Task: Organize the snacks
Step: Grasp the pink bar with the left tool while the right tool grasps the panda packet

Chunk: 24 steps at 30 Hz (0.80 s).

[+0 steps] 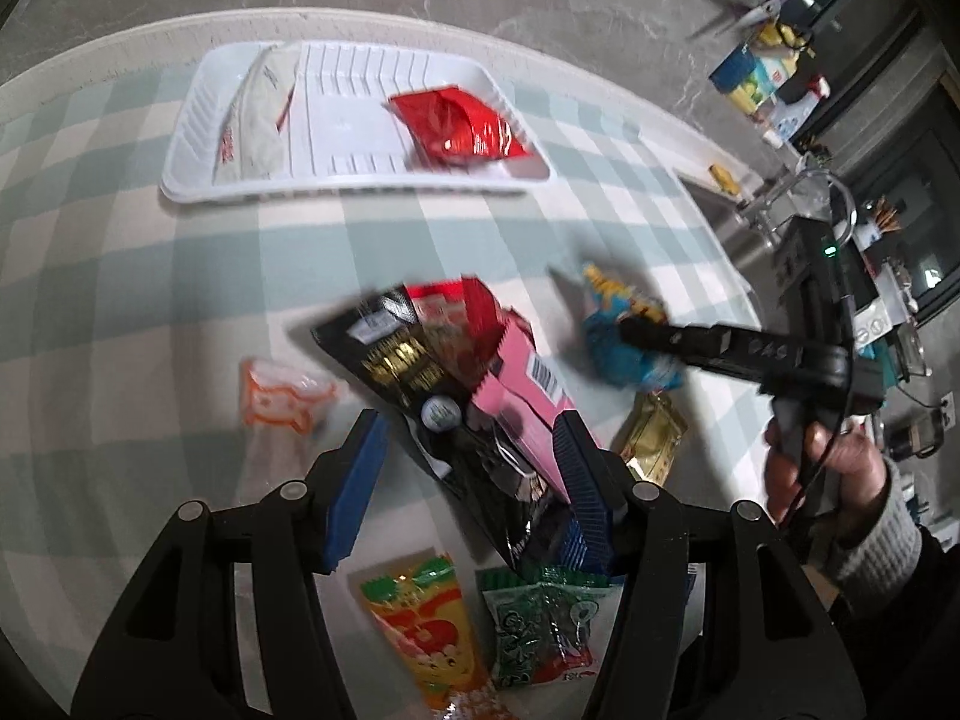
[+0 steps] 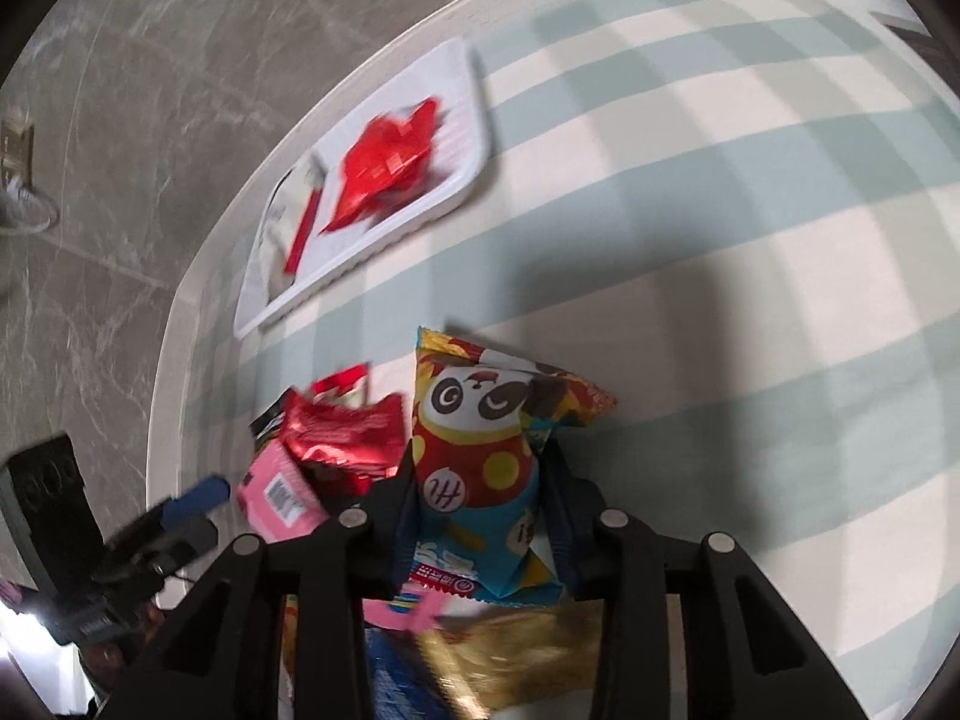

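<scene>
Bench (image 1: 150,276): checked pale-green and white cloth, carrying everything; floor beyond its far edge.

Tray (image 1: 198,120): white, ribbed, at the far side of the bench, well apart from the pile; a red packet (image 1: 462,126) and a pale flat packet (image 1: 252,120) already lie in it.

Loose snacks: a cluster on the near part of the bench, with an orange-and-clear wrapper (image 1: 282,399), a yellow fruit-print packet (image 1: 420,636), a green packet (image 1: 540,630) and a gold packet (image 1: 654,438) lying flat around it.

Left gripper (image 1: 474,438): blue pads stand either side of a black packet (image 1: 396,360) and a pink carton (image 1: 522,390); the right pad touches the carton, the left pad shows a gap, so I judge it not yet clamped (motion blur makes this uncertain).

Right gripper (image 2: 480,480): clamped on the panda packet (image 2: 480,456), pads pressing both its sides.

Key relation: the panda packet's long axis runs straight forward along the fingers, its top pointing away, and the tray lies ahead and to the left in the right wrist view; the right hand is the one ready to carry.

Next move, as I judge it: lift the panda packet and take it across to the tray.
</scene>
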{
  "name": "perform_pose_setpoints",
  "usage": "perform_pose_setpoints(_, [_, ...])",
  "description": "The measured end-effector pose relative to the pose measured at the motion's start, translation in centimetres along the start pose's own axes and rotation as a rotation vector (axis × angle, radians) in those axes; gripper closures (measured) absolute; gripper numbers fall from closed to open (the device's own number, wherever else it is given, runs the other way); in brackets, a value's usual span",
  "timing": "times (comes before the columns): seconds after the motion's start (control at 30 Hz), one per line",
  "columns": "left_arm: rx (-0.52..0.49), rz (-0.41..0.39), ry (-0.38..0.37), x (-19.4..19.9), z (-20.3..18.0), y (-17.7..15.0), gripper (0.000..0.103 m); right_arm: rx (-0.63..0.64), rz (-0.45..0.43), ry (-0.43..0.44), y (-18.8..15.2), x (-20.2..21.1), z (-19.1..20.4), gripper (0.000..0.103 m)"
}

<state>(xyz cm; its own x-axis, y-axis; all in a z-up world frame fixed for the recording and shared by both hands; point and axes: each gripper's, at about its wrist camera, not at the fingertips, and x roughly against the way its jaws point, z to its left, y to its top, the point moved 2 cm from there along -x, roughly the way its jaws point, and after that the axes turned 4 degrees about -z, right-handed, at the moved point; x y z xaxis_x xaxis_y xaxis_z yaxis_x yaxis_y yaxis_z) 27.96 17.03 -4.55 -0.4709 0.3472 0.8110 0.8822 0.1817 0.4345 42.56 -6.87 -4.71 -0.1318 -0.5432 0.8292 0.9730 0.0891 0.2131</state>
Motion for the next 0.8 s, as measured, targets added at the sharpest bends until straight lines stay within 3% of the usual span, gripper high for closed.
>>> perform_pose_setpoints(0.27, [-0.068, 0.031, 0.11, -3.0, -3.6, -1.0, 0.047, -0.019, -0.023, 0.011, -0.3, 2.4, -3.2, 0.064])
perform_pose_setpoints(0.5, [-0.196, 0.024, 0.06, -4.6, -9.5, -0.5, 0.047, -0.044, -0.029, 0.036, -0.7, 3.4, -5.0, 0.064])
perform_pose_setpoints(0.8, [-0.134, 0.099, 0.146, -6.3, -6.9, -1.3, 0.047, -0.057, -0.039, 0.051, -0.9, 4.1, -6.2, 0.064])
